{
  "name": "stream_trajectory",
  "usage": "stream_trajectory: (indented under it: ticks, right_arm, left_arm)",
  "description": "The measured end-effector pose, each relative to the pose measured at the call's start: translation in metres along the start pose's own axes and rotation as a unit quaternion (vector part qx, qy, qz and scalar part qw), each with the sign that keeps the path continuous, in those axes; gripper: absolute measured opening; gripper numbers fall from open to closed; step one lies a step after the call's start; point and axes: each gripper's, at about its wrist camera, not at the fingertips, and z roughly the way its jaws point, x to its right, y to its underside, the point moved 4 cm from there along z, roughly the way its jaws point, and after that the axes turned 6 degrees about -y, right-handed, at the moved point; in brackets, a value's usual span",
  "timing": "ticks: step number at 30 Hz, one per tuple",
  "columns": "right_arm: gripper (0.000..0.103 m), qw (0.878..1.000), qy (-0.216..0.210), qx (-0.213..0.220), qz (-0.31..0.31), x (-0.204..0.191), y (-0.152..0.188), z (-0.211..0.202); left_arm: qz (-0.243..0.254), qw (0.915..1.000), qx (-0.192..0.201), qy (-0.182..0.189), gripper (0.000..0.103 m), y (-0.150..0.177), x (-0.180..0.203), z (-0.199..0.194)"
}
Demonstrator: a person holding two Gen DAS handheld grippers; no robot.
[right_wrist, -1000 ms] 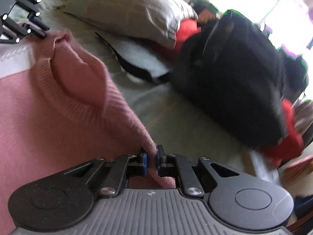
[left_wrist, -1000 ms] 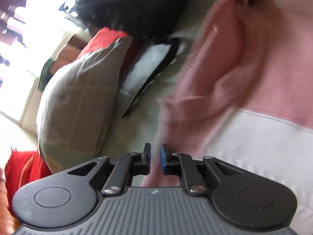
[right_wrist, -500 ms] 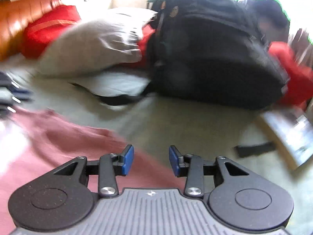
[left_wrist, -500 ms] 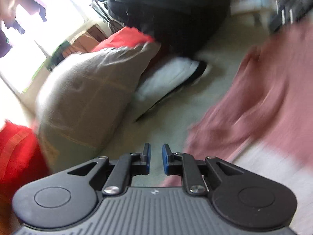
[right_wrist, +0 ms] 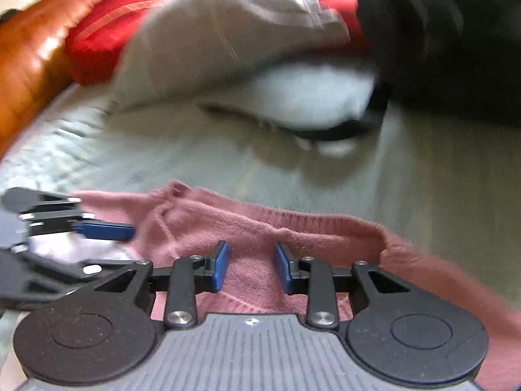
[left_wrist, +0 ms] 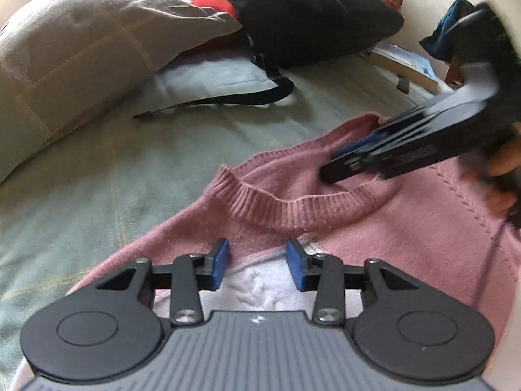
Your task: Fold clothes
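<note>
Both claws, earlier pinching the pink knitted sweater, have let go: left claw opening, right claw closing, both empty above it; no writing is legible.

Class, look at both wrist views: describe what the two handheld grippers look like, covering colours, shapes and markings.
Both match. The left gripper and right gripper have a grey ribbed body with a small white logo, two black rounded lobes with embossed circles, black linkage arms with silver screws, and blue-padded fingers.
</note>
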Motion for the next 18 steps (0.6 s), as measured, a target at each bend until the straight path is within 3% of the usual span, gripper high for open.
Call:
stream_trajectory:
  ticks: [4, 7, 11, 12, 15, 18]
  right_arm:
    - [0.034, 0.998, 0.024, 0.052, -0.005, 0.001, -0.011, 0.012]
    - [0.034, 0.997, 0.033, 0.063, -0.007, 0.002, -0.014, 0.011]
    - [0.040, 0.995, 0.042, 0.088, -0.022, 0.003, -0.010, -0.039]
    - [0.045, 0.994, 0.049, 0.093, -0.021, 0.007, -0.008, -0.055]
    - [0.058, 0.995, 0.055, 0.079, 0.010, 0.029, 0.008, -0.090]
    - [0.059, 0.995, 0.063, 0.045, 0.059, 0.059, 0.033, -0.105]
  left_arm:
    - [-0.026, 0.9994, 0.018, -0.013, 0.053, -0.014, -0.009, 0.016]
    - [-0.051, 0.9980, 0.030, -0.024, 0.053, -0.024, -0.014, 0.026]
    - [-0.027, 0.9962, 0.056, -0.060, 0.052, -0.026, -0.010, 0.007]
    - [-0.023, 0.9968, 0.054, -0.054, 0.052, -0.024, -0.008, 0.001]
    - [-0.011, 0.9987, 0.043, -0.027, 0.061, -0.014, -0.001, -0.016]
    - [0.002, 0.9994, 0.026, -0.020, 0.064, -0.003, 0.007, -0.015]
